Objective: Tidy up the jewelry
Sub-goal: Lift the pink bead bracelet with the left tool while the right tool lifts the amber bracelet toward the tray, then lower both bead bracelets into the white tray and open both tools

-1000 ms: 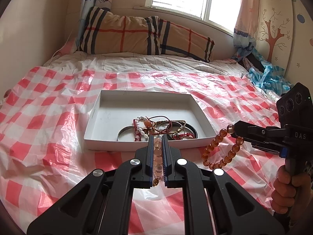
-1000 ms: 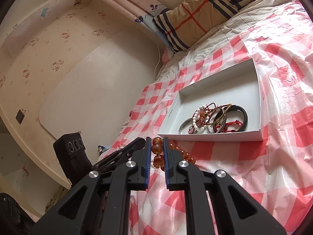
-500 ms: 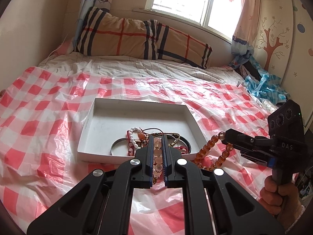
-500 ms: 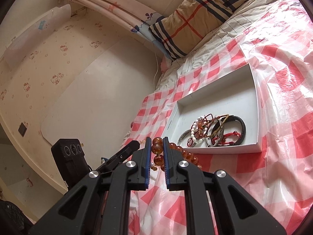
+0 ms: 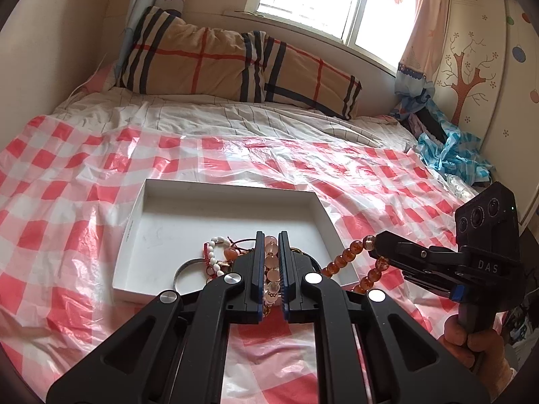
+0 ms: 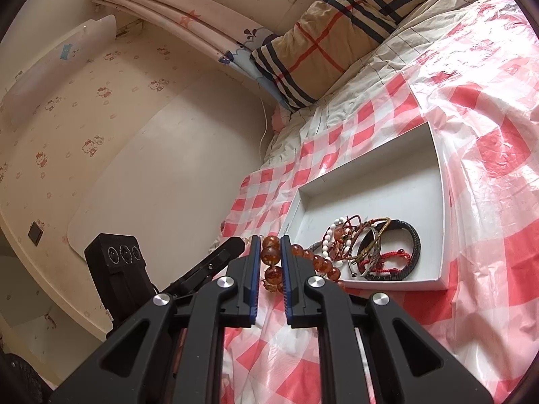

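Several bracelets (image 6: pixel 374 249) already lie in the white box (image 5: pixel 161 222) at centre frame; the left gripper (image 5: pixel 270 269) clamps a pink bead bracelet (image 5: pixel 271 262) and the right gripper (image 6: pixel 270 269) an amber bead bracelet (image 6: pixel 271 256), both not yet deposited.

Two wrist fisheyes, low over the bed, crossing on the tray.

From the left wrist we look along the left gripper (image 5: pixel 269 235) up the bed toward the pillow (image 5: pixel 235 67) and window (image 5: pixel 320 3), close above the white tray (image 5: pixel 188 215), with the right gripper (image 5: pixel 379 240) entering at the right edge. From the right wrist we look along the right gripper (image 6: pixel 270 239), tilted, across the bed toward the side wall (image 6: pixel 151 155); the left gripper (image 6: pixel 235 245) shows at lower left. We see the tray (image 6: pixel 441 208), checkered sheet (image 6: pixel 488 168) and pillow (image 6: pixel 337 33) in both views.
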Demonstrator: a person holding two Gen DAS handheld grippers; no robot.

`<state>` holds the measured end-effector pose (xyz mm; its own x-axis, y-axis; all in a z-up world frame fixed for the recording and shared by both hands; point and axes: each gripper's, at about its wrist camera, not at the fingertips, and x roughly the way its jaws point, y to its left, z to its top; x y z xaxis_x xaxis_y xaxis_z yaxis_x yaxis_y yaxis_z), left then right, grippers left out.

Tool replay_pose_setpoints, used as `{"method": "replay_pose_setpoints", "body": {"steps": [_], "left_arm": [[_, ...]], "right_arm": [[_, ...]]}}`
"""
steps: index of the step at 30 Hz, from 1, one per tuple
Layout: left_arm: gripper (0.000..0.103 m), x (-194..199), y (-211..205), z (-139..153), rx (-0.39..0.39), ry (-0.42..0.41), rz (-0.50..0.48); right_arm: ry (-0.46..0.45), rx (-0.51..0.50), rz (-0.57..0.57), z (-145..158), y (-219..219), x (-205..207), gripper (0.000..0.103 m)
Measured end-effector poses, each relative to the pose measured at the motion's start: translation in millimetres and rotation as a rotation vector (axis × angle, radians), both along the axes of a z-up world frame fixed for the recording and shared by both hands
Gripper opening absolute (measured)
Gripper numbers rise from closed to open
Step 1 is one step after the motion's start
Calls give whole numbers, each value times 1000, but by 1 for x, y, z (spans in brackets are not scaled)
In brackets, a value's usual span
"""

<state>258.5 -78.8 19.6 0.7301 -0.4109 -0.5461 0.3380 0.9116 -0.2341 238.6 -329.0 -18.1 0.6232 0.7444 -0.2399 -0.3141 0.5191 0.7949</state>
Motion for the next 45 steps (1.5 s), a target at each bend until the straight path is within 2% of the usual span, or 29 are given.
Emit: {"method": "replay_pose_setpoints", "body": {"steps": [13, 23, 26, 28, 32, 35, 39, 45], "left_arm": [[7, 24, -6, -8, -13, 28, -5], [7, 33, -14, -12, -1, 27, -16], [7, 38, -16, -19, 50, 37, 4], [7, 45, -20, -31, 123, 66, 38], [7, 48, -20, -44, 197, 90, 73], [8, 48, -18, -43, 212, 81, 87], [11, 47, -14, -44, 234, 83, 108], [28, 44, -11, -40, 256, 59, 136]], "right_arm": [[19, -5, -13, -6, 1, 29, 13], [23, -27, 27, -9, 19, 45, 13], [41, -153, -30, -9, 24, 50, 13], [66, -223, -90, -12, 23, 50, 13], [88, -264, -148, -17, 13, 49, 14], [78, -280, -154, -15, 14, 47, 25], [60, -326, -141, -10, 22, 48, 31], [36, -404, -143, -6, 32, 45, 40]]}}
